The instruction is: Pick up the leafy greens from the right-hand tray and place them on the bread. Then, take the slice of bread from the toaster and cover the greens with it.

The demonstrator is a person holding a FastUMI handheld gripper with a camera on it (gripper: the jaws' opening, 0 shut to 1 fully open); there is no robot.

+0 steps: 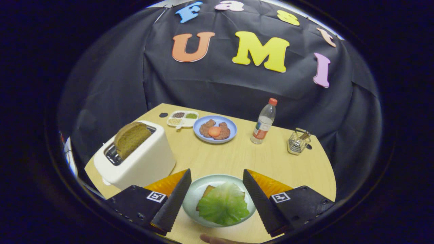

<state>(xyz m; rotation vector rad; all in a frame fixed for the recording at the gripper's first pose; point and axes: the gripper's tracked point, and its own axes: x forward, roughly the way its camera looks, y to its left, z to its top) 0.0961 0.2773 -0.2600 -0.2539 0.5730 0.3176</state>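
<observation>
- Gripper (217, 176): fingers spread wide apart, holding nothing.
- Pale plate (193, 200) between them holds bread (205, 192) with leafy greens (223, 205) on top.
- Toaster (135, 159) holds a bread slice (131, 138).
- Blue plate (230, 125) carries meat patties (214, 128).

Legible text: none.

Item 1: water bottle (263, 121) on the desk (237, 156), carrying a label band too small and blurred to read.

Item 2: tool (217, 176), fingers spread wide apart. Each finger body bears one square black-and-white coded marker, a machine pattern with no readable letters or numerals.

No brands, numbers or signs can be made out on the other objects.
</observation>
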